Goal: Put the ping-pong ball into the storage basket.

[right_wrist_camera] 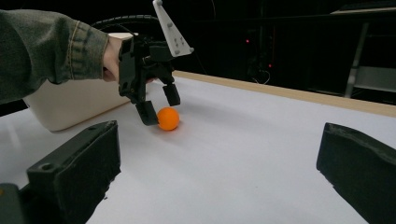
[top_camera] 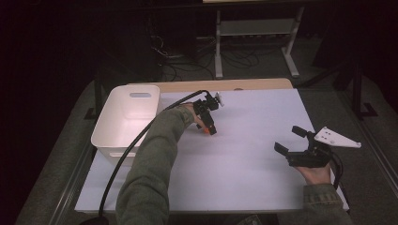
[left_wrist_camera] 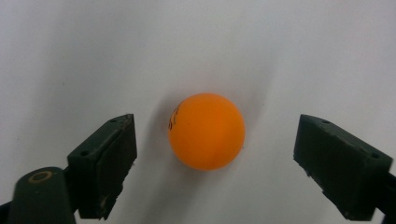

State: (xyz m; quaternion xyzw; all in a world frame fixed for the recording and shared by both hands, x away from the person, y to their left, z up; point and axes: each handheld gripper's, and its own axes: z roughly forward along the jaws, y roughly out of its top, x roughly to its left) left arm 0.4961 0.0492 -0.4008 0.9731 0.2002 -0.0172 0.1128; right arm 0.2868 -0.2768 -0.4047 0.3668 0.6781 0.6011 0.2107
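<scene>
Straddling the orange ball [left_wrist_camera: 206, 131] at the centre of the left gripper view, the left tongs [top_camera: 208, 123] stand wide, clear gaps on both sides, nothing gripped. It rests on the white table [top_camera: 244, 154], near the white bin [top_camera: 126, 123]. At lower right of the high view, the right tongs [top_camera: 289, 140] gape wide, empty.

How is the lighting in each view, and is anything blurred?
High view: dim, dark surroundings, the white plastic bin lit brightest. Left gripper view: the small orange ball sharp with a soft shadow, evenly bright. Right gripper view: near black jaws slightly soft, background dark.
</scene>
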